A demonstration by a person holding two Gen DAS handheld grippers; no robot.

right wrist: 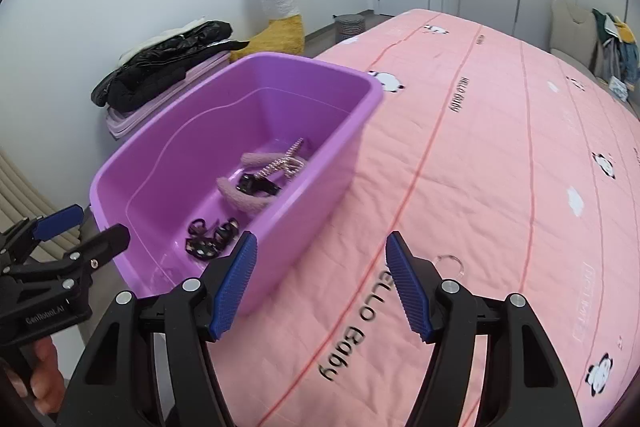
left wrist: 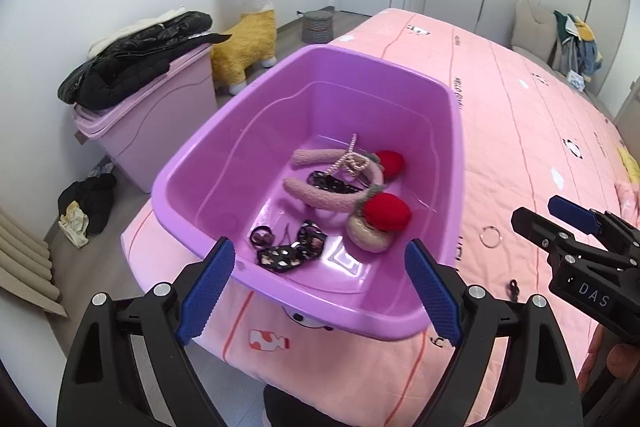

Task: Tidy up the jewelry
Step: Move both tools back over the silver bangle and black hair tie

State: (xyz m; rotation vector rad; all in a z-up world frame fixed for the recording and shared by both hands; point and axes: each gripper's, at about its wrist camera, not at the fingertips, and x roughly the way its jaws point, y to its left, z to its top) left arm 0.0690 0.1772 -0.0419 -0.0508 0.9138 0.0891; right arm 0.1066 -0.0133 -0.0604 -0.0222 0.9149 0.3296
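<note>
A purple plastic tub (left wrist: 240,155) (right wrist: 180,155) stands at the corner of a pink bed (left wrist: 520,127) (right wrist: 480,167). In it lie a pink fuzzy headband with red berries (left wrist: 320,197) (right wrist: 244,199), a pearl clip (left wrist: 354,163) (right wrist: 286,161), black clips (left wrist: 332,185) (right wrist: 256,185) and a black patterned bow (left wrist: 288,251) (right wrist: 204,245). My left gripper (left wrist: 320,247) (right wrist: 90,227) hangs open and empty over the tub's near rim. My right gripper (right wrist: 322,239) (left wrist: 535,209) is open and empty over the quilt, right of the tub. A clear ring (left wrist: 491,237) (right wrist: 450,265) lies on the quilt just beyond it. A small black piece (left wrist: 513,285) lies nearer.
Left of the bed, a pink storage bin (left wrist: 152,131) carries a black jacket (left wrist: 136,63) (right wrist: 160,67). A yellow and white alpaca plush (left wrist: 252,27) (right wrist: 280,7) stands behind it. Clothes (left wrist: 86,207) lie on the floor. A chair with clothes (left wrist: 560,39) (right wrist: 600,35) is far right.
</note>
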